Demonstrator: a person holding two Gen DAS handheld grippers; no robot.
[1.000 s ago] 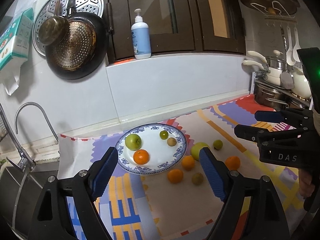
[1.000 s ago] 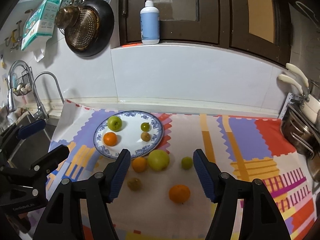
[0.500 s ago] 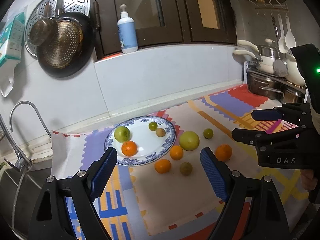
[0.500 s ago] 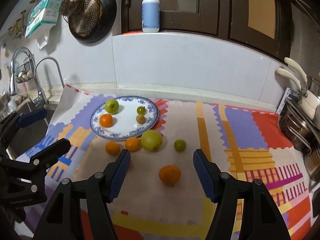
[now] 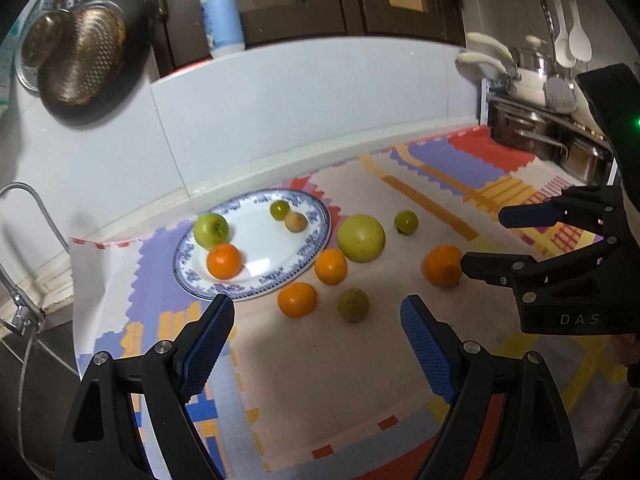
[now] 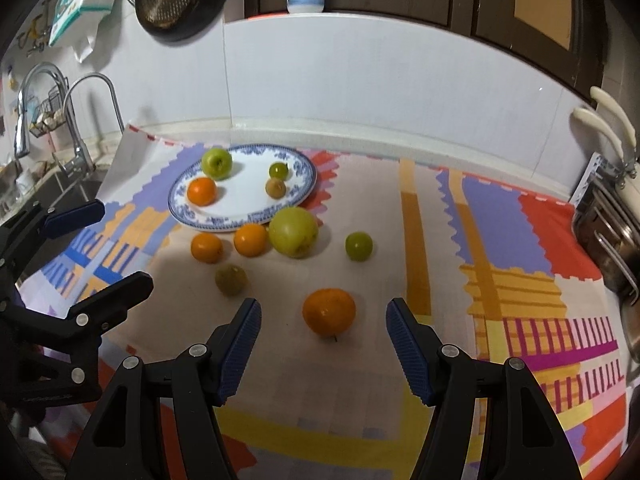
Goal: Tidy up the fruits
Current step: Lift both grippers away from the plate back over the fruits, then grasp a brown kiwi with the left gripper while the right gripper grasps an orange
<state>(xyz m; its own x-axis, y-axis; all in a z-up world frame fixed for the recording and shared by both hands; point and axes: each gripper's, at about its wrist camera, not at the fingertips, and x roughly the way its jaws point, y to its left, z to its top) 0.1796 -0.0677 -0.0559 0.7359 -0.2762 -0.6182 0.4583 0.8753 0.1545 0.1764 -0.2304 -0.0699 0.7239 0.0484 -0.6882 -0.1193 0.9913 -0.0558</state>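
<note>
Patterned cloth: round orange between right gripper spread fingers; left gripper spread, seemingly empty.

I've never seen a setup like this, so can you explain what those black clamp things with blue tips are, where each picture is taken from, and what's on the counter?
They are two hand-held grippers, no robot arm: a person carries one in each hand. Each has a camera looking forward along its two blue-padded fingers.

One picture comes from the left gripper, with the right one showing at its right edge. The other comes from the right gripper, with the left one at its left edge.

On a colourful mat lies a blue-rimmed plate holding four fruits. Six more lie loose beside it, including a big green fruit and an orange just ahead of the right gripper.

Both grippers are open and hold nothing.
</note>
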